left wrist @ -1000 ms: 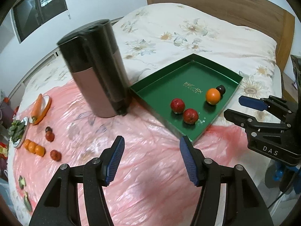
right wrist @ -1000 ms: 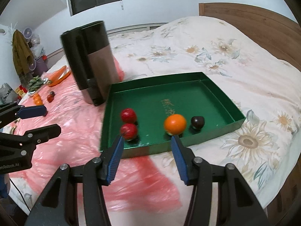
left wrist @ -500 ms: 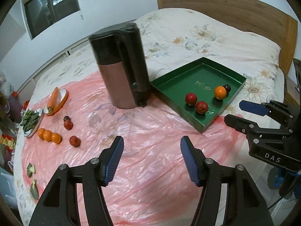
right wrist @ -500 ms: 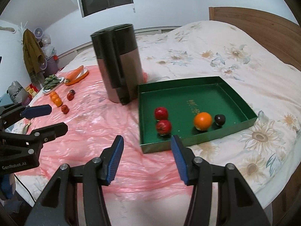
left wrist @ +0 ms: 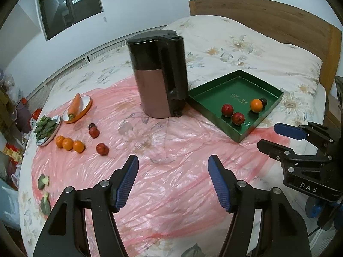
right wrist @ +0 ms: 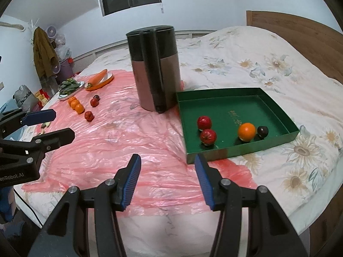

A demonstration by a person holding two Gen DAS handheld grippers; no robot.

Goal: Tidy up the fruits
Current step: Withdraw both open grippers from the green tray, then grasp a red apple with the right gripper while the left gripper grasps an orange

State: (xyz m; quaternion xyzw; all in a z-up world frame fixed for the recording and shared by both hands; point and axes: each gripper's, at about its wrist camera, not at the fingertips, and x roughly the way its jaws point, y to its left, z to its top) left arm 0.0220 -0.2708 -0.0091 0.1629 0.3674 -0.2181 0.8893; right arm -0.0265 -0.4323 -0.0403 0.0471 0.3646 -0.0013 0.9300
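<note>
A green tray [left wrist: 271, 91] [right wrist: 276, 109] on the bed holds two red fruits [left wrist: 227, 109] [right wrist: 204, 122], an orange [left wrist: 256, 105] [right wrist: 246, 131] and a dark plum [right wrist: 262, 131]. Three oranges [left wrist: 67, 144] [right wrist: 75, 104], two red fruits [left wrist: 102, 149] [right wrist: 89, 115] and a dark plum [left wrist: 91, 125] lie loose on the pink plastic sheet at the left. My left gripper [left wrist: 172, 181] is open and empty above the sheet. My right gripper [right wrist: 167, 180] is open and empty near the tray's near-left corner.
A tall black and copper kettle [left wrist: 158, 79] [right wrist: 155, 68] stands left of the tray. A carrot on an orange-rimmed plate [left wrist: 76, 107] and a plate of greens [left wrist: 46, 128] sit at the far left. Green vegetable pieces [left wrist: 43, 180] lie near the sheet's left edge.
Both grippers have pulled back from the tray and turned left, so more of the sheet and the loose fruits at the left show. Both stay open and empty.
</note>
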